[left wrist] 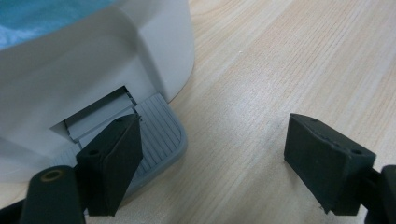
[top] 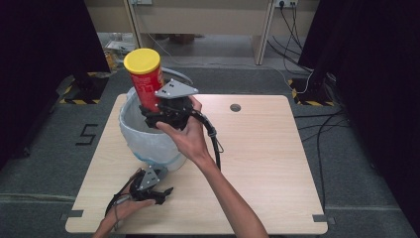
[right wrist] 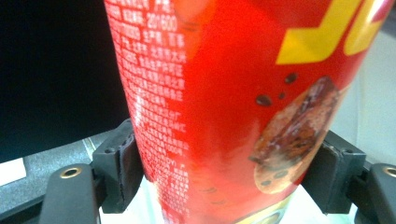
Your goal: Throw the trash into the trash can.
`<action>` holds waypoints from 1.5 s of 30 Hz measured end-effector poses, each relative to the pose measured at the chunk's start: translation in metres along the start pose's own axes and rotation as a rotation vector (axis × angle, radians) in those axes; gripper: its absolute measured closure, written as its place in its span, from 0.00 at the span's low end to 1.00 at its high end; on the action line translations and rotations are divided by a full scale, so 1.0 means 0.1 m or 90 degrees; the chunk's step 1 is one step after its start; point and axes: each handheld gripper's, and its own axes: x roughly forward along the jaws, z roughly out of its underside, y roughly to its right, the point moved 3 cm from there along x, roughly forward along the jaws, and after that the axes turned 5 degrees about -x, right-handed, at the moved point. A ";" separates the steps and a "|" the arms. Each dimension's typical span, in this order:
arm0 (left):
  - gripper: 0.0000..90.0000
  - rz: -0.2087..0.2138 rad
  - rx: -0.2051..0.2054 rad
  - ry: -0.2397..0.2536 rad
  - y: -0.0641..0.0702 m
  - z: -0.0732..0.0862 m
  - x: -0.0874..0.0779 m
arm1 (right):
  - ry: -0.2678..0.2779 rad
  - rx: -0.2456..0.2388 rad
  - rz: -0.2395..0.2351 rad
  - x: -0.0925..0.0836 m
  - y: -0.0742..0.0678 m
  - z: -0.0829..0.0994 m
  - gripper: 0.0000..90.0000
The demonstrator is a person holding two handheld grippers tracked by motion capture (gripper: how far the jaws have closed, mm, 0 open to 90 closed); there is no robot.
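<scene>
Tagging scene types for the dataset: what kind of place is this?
Probably a lab or recording room, not a home. A bare wooden table stands on grey carpet with black-and-yellow hazard tape on the floor, dark curtains at both sides, and cables running to wall sockets behind.

Large yellow letters, cut off at the frame edge, on the red cylindrical snack can with yellow lid (right wrist: 243, 93), rows of small white print beside them, too blurred to read, black numeral 5 (top: 87, 134) marked on the grey floor

Glossy red can (right wrist: 224, 107); smooth white plastic bin (left wrist: 93, 70), ribbed grey pedal (left wrist: 159, 135); matt wood-grain table (left wrist: 289, 70).
</scene>
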 end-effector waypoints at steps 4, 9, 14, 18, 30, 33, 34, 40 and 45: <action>0.21 0.000 0.000 0.000 0.00 0.00 0.00 | -0.005 0.004 -0.001 0.04 -0.01 0.01 0.27; 0.21 0.000 0.000 0.000 0.00 0.00 0.00 | -0.022 0.003 -0.006 0.08 -0.02 0.04 0.27; 0.21 0.001 0.001 0.000 0.00 0.00 0.00 | -0.035 0.001 -0.013 0.12 -0.02 0.08 0.27; 0.21 0.001 0.001 0.000 0.00 0.00 0.00 | -0.042 0.002 -0.018 0.13 -0.02 0.10 0.26; 0.21 0.000 0.000 0.001 0.00 0.00 0.00 | -0.021 0.025 -0.012 -0.02 0.06 0.14 0.16; 0.21 -0.002 0.003 0.002 -0.01 0.00 0.00 | -0.023 0.022 -0.005 -0.08 0.09 0.14 0.16; 0.21 -0.002 0.003 0.002 -0.01 0.00 0.00 | -0.022 0.023 -0.003 -0.10 0.10 0.14 0.16; 0.21 -0.002 0.003 0.002 -0.01 0.00 0.00 | -0.021 0.022 0.013 -0.19 0.17 0.18 0.17; 0.21 -0.002 0.003 0.001 -0.01 0.00 0.00 | -0.019 0.025 0.021 -0.27 0.22 0.24 0.17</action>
